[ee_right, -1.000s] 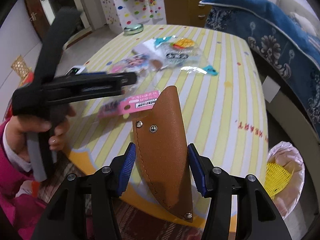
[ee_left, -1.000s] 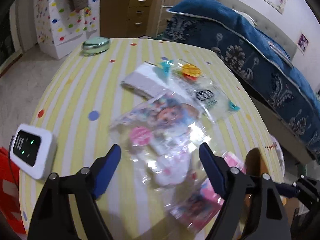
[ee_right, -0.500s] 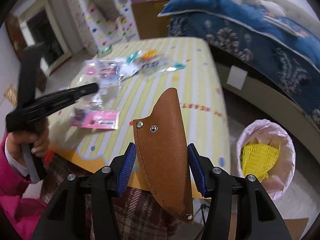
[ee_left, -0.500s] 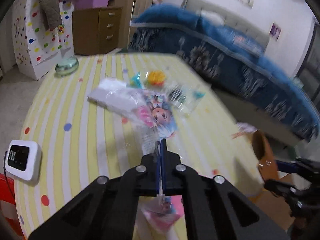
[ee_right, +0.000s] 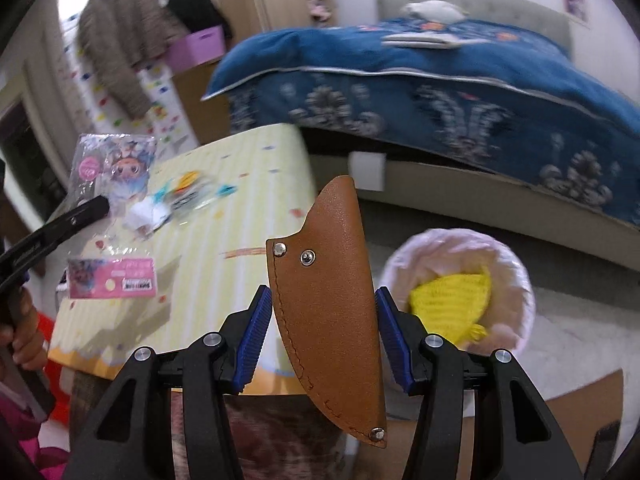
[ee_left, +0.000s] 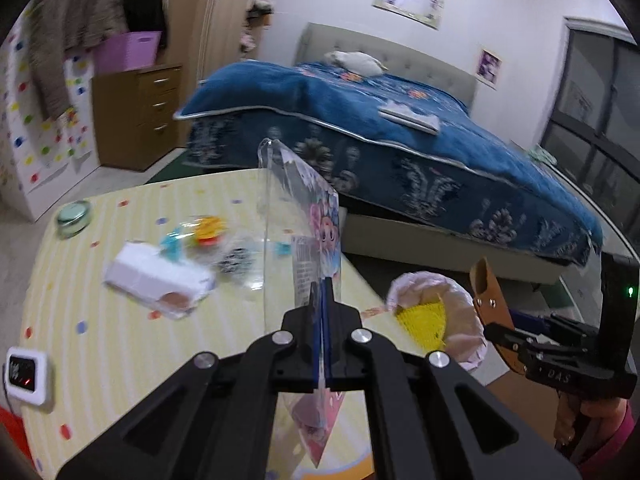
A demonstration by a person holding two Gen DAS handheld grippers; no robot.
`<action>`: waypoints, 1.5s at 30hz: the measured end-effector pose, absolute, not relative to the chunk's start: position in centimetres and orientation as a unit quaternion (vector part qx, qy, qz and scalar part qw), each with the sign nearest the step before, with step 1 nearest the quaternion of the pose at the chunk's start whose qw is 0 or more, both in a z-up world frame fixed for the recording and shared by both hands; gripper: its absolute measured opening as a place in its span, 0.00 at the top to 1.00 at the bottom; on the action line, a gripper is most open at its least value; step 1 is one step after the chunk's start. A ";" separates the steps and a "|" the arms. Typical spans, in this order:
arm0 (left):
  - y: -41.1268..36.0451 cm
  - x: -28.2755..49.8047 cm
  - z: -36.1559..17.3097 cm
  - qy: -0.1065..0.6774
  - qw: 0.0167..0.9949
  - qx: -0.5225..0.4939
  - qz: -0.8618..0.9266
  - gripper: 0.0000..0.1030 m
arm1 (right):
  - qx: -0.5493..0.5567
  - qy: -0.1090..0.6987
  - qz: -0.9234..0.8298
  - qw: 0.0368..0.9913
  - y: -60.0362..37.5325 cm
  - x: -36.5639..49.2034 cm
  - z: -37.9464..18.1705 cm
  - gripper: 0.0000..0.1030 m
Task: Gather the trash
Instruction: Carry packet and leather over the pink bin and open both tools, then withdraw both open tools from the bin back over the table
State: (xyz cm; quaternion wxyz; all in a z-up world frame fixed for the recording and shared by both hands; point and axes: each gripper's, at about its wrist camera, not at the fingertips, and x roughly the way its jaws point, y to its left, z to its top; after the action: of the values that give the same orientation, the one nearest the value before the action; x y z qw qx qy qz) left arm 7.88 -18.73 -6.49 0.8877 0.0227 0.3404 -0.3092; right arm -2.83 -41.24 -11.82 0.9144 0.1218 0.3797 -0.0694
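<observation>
Now that its jaws have snapped together on the cartoon-printed plastic wrapper (ee_left: 316,216), the left gripper (ee_left: 323,308) is lifting it off the table (ee_left: 120,344), while the right gripper (ee_right: 320,320) is carrying a clamped brown leather sheath (ee_right: 328,300) toward the lined waste bin (ee_right: 516,272) ahead-right.

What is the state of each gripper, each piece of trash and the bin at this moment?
left gripper: shut on the cartoon wrapper, lifted off the table.
cartoon wrapper: held upright, edge-on.
right gripper: holding the brown leather sheath.
brown leather sheath: upright, between both pads.
trash bin: lined with a pale bag, open, a yellow net inside.
pink packet: lying flat on the table.
</observation>
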 end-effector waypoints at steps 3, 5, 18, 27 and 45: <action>-21.9 7.3 -6.6 0.335 0.880 0.044 -0.333 1.00 | 0.136 0.375 -0.101 0.911 -43.5 -3.9 -12.3 0.49; -24.4 7.0 -6.8 0.331 0.873 0.060 -0.353 1.00 | 0.146 0.375 -0.122 0.907 -45.2 -4.5 -12.8 0.49; -37.9 6.2 -11.1 0.331 0.826 0.129 -0.437 1.00 | 0.204 0.362 -0.183 0.891 -52.3 -5.3 -15.1 0.48; -43.8 7.9 -14.4 0.353 0.803 0.151 -0.455 1.00 | 0.225 0.365 -0.194 0.882 -56.6 -2.9 -16.5 0.48; -45.8 10.1 -15.8 0.410 0.766 0.104 -0.485 0.43 | 0.276 0.327 -0.232 0.874 -59.4 -6.3 -15.5 0.35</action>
State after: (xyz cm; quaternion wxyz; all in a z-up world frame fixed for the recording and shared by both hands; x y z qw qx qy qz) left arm 10.09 -45.76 -15.79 0.7656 0.1042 0.4097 -0.4849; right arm -6.26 -59.42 -15.50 0.8736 0.2760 0.3266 -0.2324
